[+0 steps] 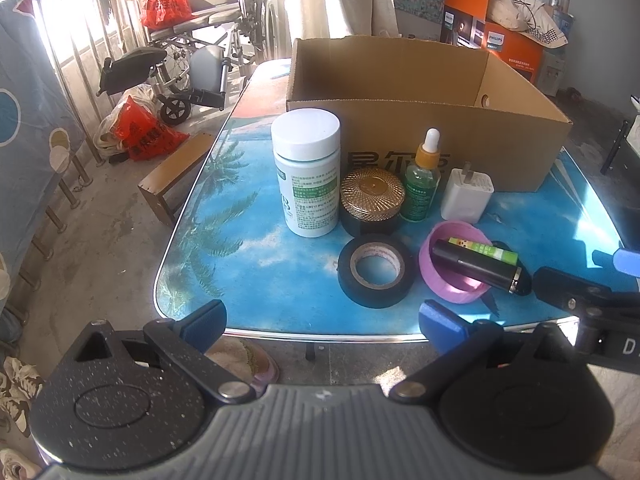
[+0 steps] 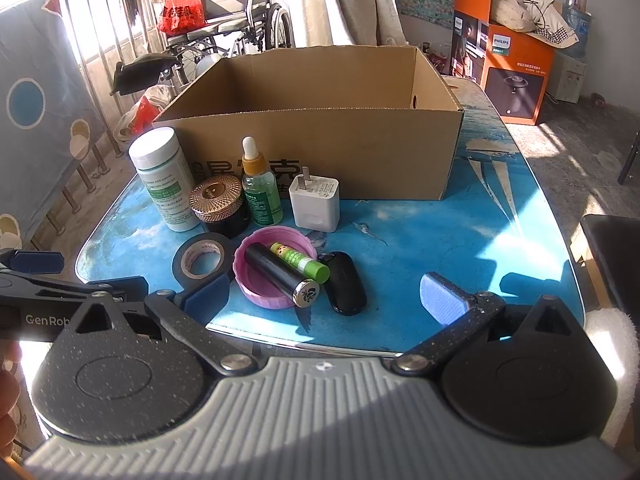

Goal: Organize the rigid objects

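Sunlit concrete floor surrounds a table [image 2: 440, 232] with a glossy blue top printed with palm trees and sky. Behind the table stand a wheelchair [image 1: 192, 48], a metal railing [image 1: 80, 80] and orange printed cartons [image 2: 516, 76]; red plastic bags [image 1: 144, 128] lie on the floor beside a low wooden bench [image 1: 176, 172].

A cardboard box [image 2: 320, 152], open at the top, sits on the far half of the table; its visible interior shows no contents.

Items in a row just in front of the box wall, left to right:
- white pill bottle [image 1: 306, 172], upright, lid on
- gold-lidded black jar [image 1: 370, 204], touching or nearly touching the bottle
- green dropper bottle [image 1: 422, 178], upright
- white plug adapter [image 2: 315, 204], prongs up

Nearer the table edge:
- black tape roll [image 1: 376, 270], lying flat
- pink lid [image 2: 276, 272], inverted as a shallow dish, holding a black tube [image 2: 282, 278] and a green lip-balm stick [image 2: 300, 262]; both rest across its rim
- black key fob [image 2: 344, 282], just right of the lid, flat on the table

Left gripper [image 1: 322, 322]: fingers spread wide, holding nothing, at the near table edge in front of the tape roll. Right gripper [image 2: 328, 292]: fingers spread wide, holding nothing, positioned over the near edge, with the pink lid and key fob between its blue pads [image 2: 442, 298] in that view.
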The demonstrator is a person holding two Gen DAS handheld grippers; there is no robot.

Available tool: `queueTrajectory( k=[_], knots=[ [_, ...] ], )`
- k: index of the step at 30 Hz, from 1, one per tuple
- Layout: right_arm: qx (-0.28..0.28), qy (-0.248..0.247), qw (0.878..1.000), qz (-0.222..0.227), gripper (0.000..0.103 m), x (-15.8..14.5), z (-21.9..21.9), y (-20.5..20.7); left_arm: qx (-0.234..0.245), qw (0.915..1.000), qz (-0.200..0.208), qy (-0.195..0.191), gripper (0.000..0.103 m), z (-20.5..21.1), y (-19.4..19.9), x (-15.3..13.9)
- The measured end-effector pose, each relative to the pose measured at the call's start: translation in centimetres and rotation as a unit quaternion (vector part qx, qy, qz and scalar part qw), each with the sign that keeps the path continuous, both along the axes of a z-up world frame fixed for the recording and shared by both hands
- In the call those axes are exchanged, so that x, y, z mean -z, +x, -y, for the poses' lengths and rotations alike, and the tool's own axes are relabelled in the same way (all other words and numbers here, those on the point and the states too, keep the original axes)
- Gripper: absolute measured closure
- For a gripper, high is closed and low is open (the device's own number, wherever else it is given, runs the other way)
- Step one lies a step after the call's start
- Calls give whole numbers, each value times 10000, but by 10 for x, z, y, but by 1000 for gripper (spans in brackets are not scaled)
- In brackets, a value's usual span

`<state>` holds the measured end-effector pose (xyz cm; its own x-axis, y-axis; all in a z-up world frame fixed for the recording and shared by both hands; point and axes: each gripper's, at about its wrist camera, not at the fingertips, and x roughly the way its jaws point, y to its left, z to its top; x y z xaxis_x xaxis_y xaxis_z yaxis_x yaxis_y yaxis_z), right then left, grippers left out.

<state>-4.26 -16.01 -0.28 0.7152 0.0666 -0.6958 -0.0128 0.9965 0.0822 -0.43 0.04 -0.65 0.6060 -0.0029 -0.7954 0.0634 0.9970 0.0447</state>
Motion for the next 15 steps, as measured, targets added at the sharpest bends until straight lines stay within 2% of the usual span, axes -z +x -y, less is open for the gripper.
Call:
queueTrajectory(
  k=[5, 11, 15],
  knots=[
    [120, 48, 9999, 73, 1, 1, 8, 0, 168, 9999, 19, -26, 0, 7, 4, 2],
    [170, 399, 9984, 353, 1, 1, 27, -3, 470, 9987, 69, -188, 0, 15, 10, 5],
    [45, 677, 9957, 636, 1, -1, 42, -4, 699, 9965, 264, -364, 0, 21, 11, 3]
  ],
)
